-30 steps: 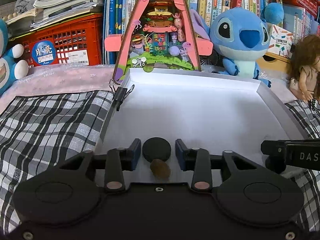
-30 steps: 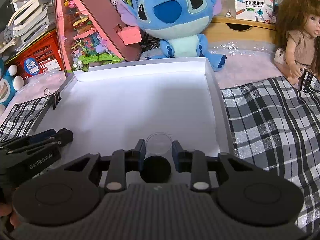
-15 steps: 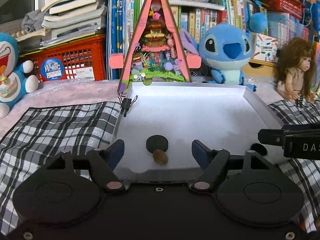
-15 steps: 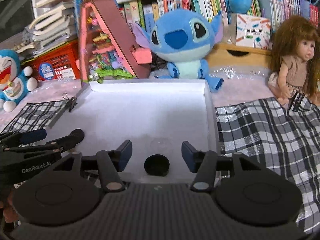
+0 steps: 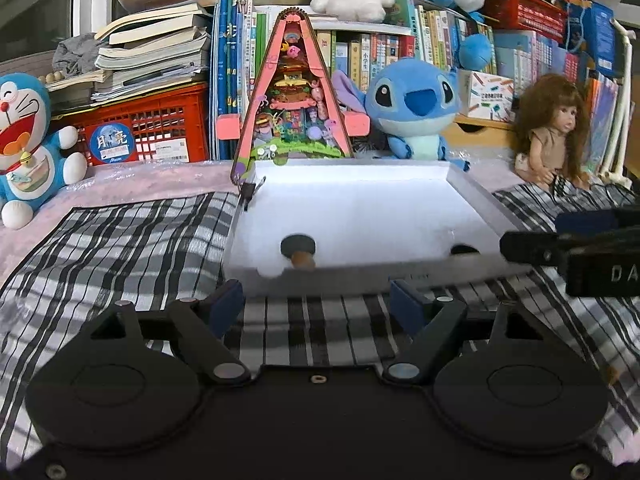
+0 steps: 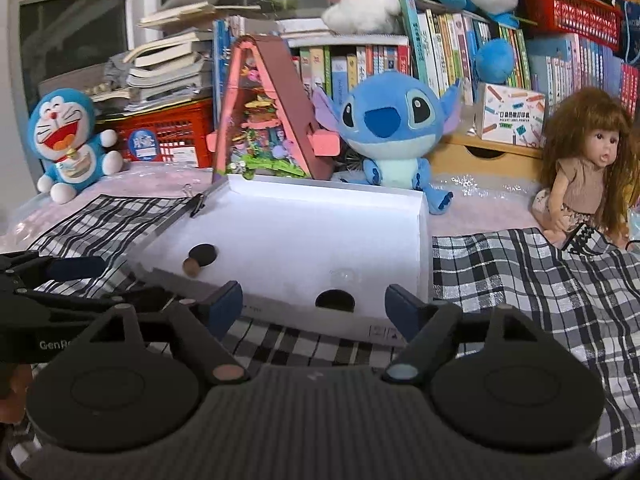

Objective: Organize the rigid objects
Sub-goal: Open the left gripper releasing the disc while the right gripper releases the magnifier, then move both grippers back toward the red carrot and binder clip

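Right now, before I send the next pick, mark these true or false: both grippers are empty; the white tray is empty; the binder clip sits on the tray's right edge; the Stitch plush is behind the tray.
1. Both grippers empty: true. The left gripper and right gripper have just opened; nothing is between the jaws.
2. The white tray is empty: false. It holds small dark items, including a black disc.
3. Binder clip on the right edge: false, left edge.
4. Stitch plush behind the tray: true.
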